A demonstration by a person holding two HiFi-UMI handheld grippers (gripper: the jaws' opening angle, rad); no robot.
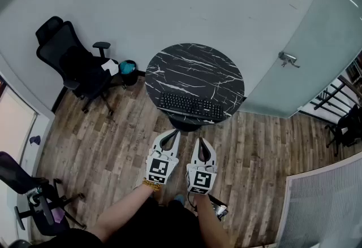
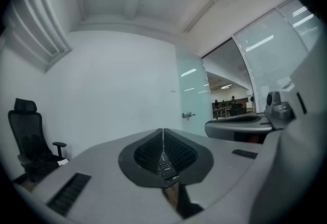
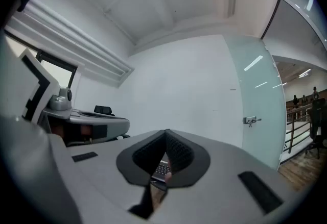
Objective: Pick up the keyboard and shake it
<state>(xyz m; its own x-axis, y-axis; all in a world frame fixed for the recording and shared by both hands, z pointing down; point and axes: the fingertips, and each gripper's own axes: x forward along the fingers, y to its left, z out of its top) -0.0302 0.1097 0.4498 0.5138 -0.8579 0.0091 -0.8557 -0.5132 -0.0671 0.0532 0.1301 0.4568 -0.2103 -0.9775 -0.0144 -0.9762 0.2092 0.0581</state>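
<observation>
Both level, closed, left tool (image 1: 175,133), right tool (image 1: 202,142)

Open floor (image 1: 113,145) runs straight up to the table's (image 1: 192,66) near edge, where the keyboard (image 1: 190,105) lies; office chair (image 1: 73,63) stands well left, glass door (image 1: 294,72) near right.

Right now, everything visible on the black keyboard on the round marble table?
The black rectangular keyboard, plastic by its look, lies flat, keys up, on the round black white-veined marble table, along its edge nearest the person, slightly skewed. No cable can be made out. Only the table touches it; the left gripper and right gripper are short of it, shut and empty.
</observation>
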